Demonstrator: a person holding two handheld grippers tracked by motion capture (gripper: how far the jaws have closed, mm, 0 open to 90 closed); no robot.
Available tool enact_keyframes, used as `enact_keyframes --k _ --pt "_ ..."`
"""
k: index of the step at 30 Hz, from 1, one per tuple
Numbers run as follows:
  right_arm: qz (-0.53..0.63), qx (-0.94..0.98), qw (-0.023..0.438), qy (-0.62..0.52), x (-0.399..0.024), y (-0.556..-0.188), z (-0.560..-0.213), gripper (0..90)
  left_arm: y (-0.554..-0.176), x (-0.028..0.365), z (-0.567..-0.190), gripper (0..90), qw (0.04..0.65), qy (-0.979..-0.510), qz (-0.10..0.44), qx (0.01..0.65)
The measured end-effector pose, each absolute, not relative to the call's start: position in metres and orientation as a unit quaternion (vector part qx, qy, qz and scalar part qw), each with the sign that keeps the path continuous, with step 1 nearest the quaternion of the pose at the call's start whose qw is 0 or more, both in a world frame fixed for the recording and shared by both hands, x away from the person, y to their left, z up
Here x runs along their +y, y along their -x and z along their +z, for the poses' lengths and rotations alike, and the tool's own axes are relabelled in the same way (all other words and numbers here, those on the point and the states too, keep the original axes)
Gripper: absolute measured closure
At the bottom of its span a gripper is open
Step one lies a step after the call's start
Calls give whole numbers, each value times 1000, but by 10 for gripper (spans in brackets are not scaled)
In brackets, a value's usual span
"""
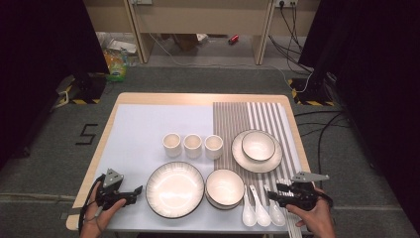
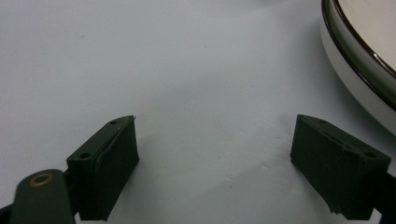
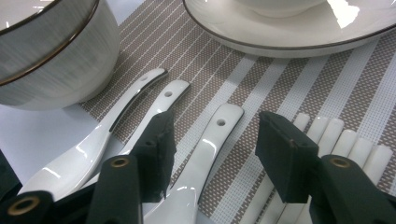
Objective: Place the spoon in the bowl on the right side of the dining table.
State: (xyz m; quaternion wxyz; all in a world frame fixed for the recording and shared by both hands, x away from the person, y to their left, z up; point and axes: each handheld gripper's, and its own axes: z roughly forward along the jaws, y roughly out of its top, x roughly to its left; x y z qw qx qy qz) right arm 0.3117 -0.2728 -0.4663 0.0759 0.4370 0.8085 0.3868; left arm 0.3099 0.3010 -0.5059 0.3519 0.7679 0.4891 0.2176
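Your left hand-held gripper (image 1: pixel 133 192) rests low, jaws spread wide. Your right hand-held gripper (image 1: pixel 271 196) has its jaws half parted, pointing forward.

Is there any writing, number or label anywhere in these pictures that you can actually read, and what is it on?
"5": a dark mark on the grey floor left of the table; it reads like that digit.
Bottle label, on the floor beyond the table: too small to read.
Dishes, spoons and mats: no writing seen.

Right gripper (image 1: pixel 271 197) low over the rightmost of three white spoons (image 1: pixel 275 210) at the tabletop's (image 1: pixel 148 104) front edge; left gripper (image 1: pixel 138 191) just beside the large plate (image 1: pixel 175 189).
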Motion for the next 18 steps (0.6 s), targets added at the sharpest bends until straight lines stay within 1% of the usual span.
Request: enact_keyframes --k 6,18 --pt "383 813 72 -434 -270 -309 -468 527 -310 301 -506 138 352 -768 218 489" --pt "364 819 61 -439 -266 -299 -476 574 -310 301 -506 137 352 -768 218 489"
